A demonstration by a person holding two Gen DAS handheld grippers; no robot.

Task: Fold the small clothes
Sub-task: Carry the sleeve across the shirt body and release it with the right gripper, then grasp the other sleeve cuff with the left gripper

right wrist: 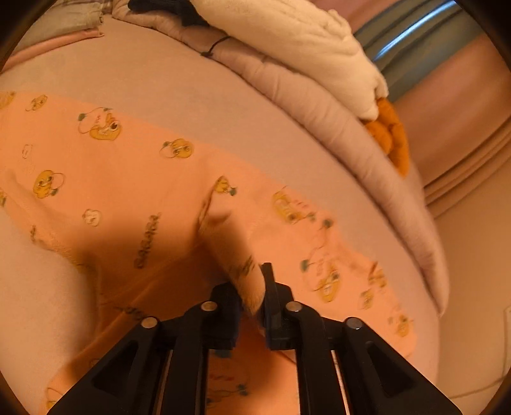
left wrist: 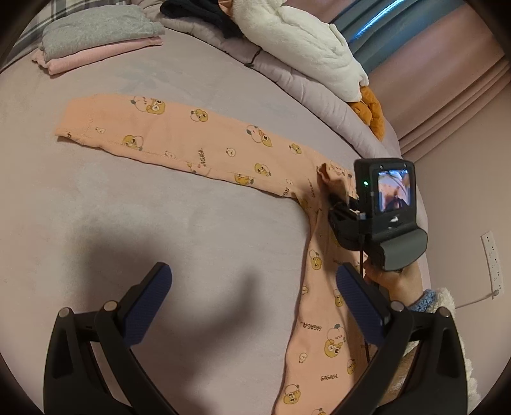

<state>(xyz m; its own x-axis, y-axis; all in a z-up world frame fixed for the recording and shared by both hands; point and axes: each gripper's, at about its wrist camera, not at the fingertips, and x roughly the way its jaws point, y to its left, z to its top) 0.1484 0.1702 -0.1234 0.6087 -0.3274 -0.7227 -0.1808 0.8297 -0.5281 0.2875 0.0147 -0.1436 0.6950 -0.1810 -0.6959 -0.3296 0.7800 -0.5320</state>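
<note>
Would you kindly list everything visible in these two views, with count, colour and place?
printed trousers: one, peach with yellow cartoon prints, spread on the bed, bent in an L.
folded clothes: a stack, grey on pink, far left corner.
bed cover: one, lilac, under everything.
quilt: one, lilac, bunched along the far edge.
plush blanket: one, cream, on the quilt.
dark garment: one, black, at the far edge.
wall socket: one, white, right wall.
left gripper: black with blue pads, open above the bed.
right gripper: black, pinching a trouser fold.
</note>
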